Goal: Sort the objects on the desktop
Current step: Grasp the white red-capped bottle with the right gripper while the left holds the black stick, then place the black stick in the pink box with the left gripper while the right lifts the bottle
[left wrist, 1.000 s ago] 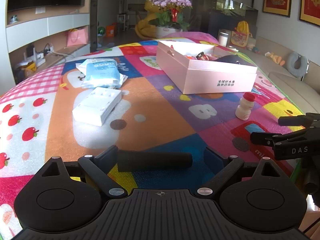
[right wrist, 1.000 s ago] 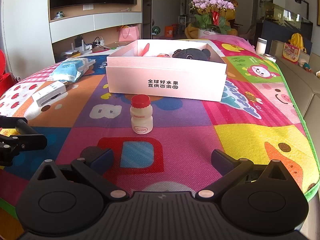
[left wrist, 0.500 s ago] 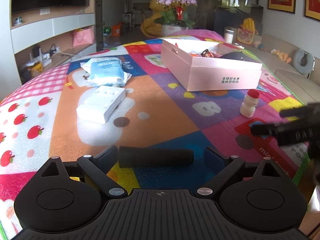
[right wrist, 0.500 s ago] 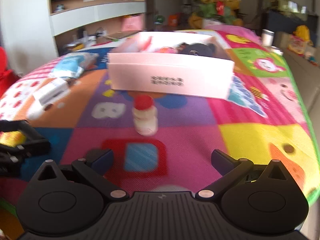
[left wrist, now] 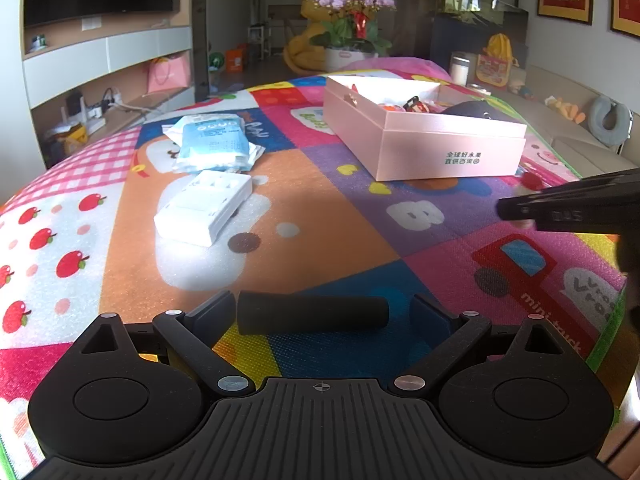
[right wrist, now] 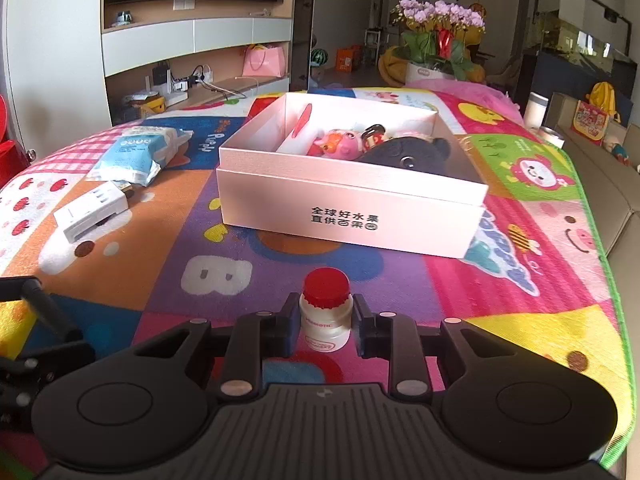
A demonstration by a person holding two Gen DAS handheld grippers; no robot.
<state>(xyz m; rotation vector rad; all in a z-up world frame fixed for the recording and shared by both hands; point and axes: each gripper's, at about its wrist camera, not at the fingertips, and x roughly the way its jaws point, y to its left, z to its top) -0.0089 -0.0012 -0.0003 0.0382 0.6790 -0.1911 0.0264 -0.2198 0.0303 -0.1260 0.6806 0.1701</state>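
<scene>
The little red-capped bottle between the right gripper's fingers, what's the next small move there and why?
Probably lift it straight up. The right gripper has its fingers against both sides of the bottle, which stands upright on the mat, and the pink box sits open just beyond it.

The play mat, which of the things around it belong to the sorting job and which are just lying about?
Part of the job:
- small bottle between the right hand-held gripper fingers
- pink box
- black foam roll
- white power strip
- blue tissue pack

Just lying about:
- potted flowers
- pink bag
</scene>
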